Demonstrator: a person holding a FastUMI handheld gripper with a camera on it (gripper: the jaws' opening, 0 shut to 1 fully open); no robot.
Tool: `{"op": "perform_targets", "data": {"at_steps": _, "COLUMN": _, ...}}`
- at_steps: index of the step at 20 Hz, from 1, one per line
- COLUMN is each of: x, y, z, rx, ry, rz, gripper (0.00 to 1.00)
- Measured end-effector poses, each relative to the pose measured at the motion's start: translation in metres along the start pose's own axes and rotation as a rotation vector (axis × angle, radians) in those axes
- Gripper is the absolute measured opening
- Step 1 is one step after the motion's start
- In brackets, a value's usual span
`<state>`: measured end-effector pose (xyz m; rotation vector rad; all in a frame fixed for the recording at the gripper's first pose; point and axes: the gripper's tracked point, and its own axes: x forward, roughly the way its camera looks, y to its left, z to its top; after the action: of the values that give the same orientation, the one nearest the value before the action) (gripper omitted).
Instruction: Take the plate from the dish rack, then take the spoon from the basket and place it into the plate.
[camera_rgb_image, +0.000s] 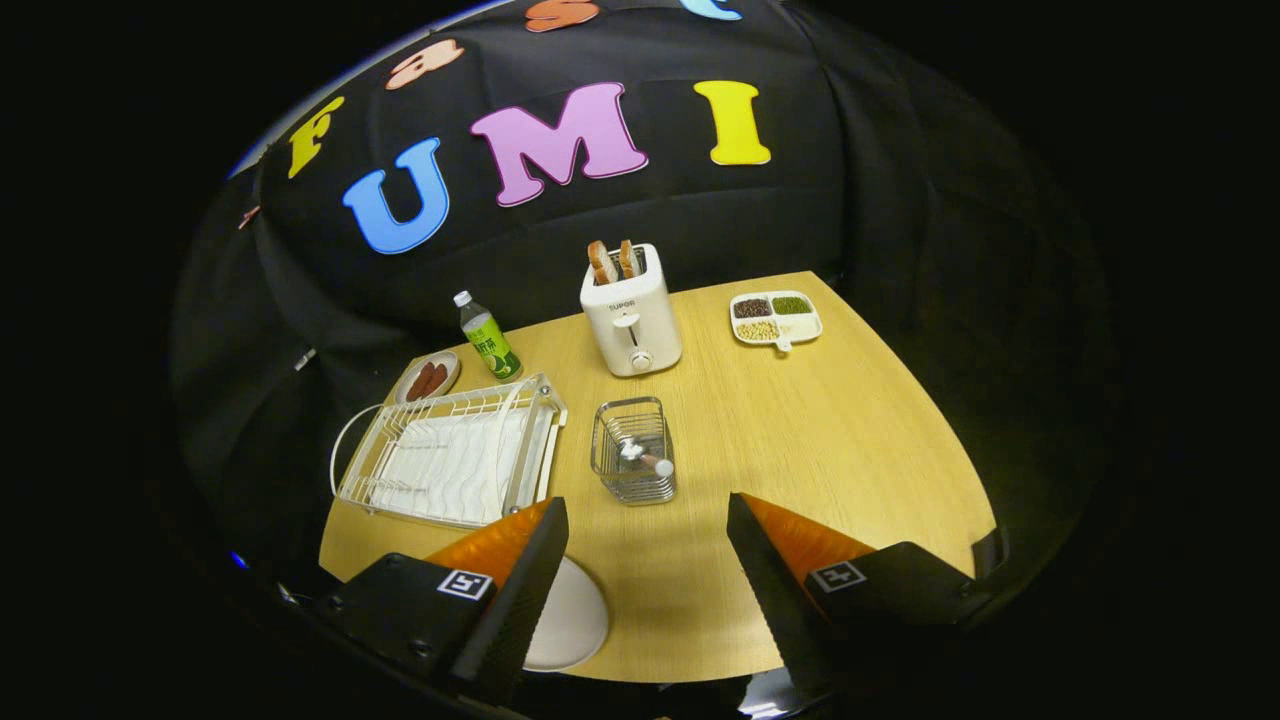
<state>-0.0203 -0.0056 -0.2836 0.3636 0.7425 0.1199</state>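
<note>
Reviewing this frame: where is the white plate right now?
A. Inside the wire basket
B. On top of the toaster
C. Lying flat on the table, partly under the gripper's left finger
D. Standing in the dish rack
C: the plate lies flat on the table beside the open gripper, partly hidden by its left finger, while the dish rack holds no plate and the spoon sits in the basket.

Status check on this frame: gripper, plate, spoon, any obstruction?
Gripper open, empty, above table. Round white plate on wooden table, partly under one finger. Spoon in wire basket, just ahead. Path clear.
</note>
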Motion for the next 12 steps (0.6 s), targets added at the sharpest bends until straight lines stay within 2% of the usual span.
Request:
{"op": "perform_targets", "data": {"at_steps": 3, "x": 0.023, "y": -0.001, "z": 0.005, "rx": -0.093, "ry": 0.017, "rz": 0.004, "gripper": 0.99}}
{"op": "perform_targets", "data": {"at_steps": 8, "x": 0.07, "y": -0.003, "z": -0.012, "rx": -0.137, "ry": 0.102, "rz": 0.021, "gripper": 0.97}}
{"op": "perform_targets", "data": {"at_steps": 11, "x": 0.086, "y": -0.003, "z": -0.017, "rx": -0.143, "ry": 0.122, "rz": 0.042, "gripper": 0.85}}
{"op": "perform_targets", "data": {"at_steps": 12, "x": 0.089, "y": -0.001, "z": -0.016, "rx": -0.145, "ry": 0.123, "rz": 0.054, "gripper": 0.77}}
